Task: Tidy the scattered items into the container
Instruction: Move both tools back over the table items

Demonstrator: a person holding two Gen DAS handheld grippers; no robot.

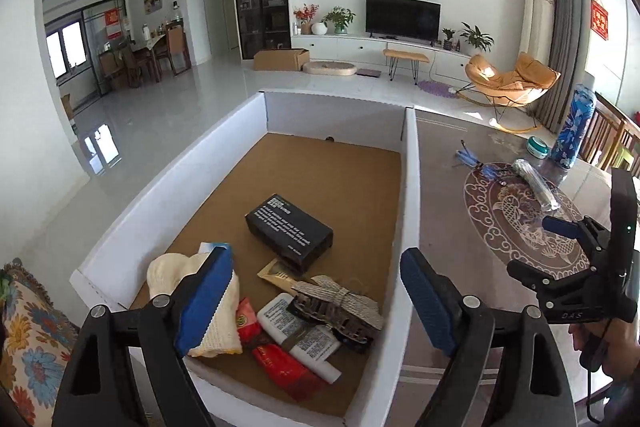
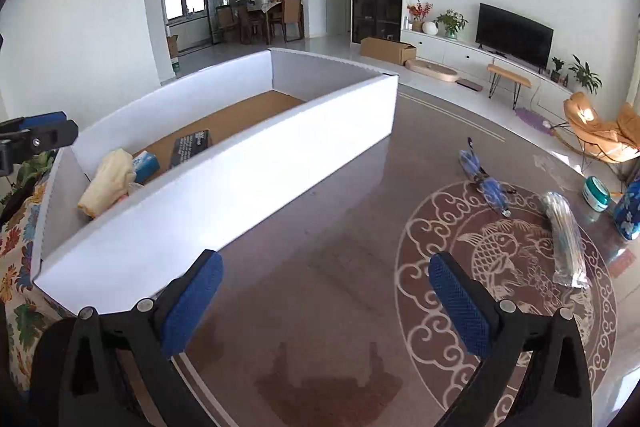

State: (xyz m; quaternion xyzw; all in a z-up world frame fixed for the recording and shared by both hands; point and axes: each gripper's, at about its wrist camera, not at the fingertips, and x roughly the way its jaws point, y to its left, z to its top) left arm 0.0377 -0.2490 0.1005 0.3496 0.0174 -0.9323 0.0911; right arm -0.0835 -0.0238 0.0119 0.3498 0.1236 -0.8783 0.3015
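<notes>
Worktop (image 2: pixel 320 307) is a glossy brown round top with a koi medallion; the white cardboard container (image 2: pixel 240 179) sits on its left part, brown floor inside. Container load so far, near end: cream knitted cloth (image 1: pixel 188 291), black box (image 1: pixel 289 229) further in, white tube (image 1: pixel 298 337), red packet (image 1: pixel 276 359), gold sachet (image 1: pixel 276 271), a grey patterned bundle (image 1: pixel 344 303), and something light blue tucked behind the cloth. The far half of the container is bare. Left gripper (image 1: pixel 316 301) hangs over the near end of the container, jaws wide apart, nothing between them. Right gripper (image 2: pixel 326 303) is over bare worktop beside the container wall, jaws also wide apart and empty. Reads as between picks: both free, next item not yet approached. Left out on the worktop, well apart from the container: blue patterned bottle (image 2: pixel 630 209), clear plastic-wrapped roll (image 2: pixel 564 239), blue bundle with cord (image 2: pixel 486 183), small teal-and-white jar (image 2: pixel 596 193). My call: right gripper takes the roll or the blue bundle, both nearest to it. The roll lies lengthwise away from the jaws, so they should straddle its width. The wrap looks slippery, so expect slip.
</notes>
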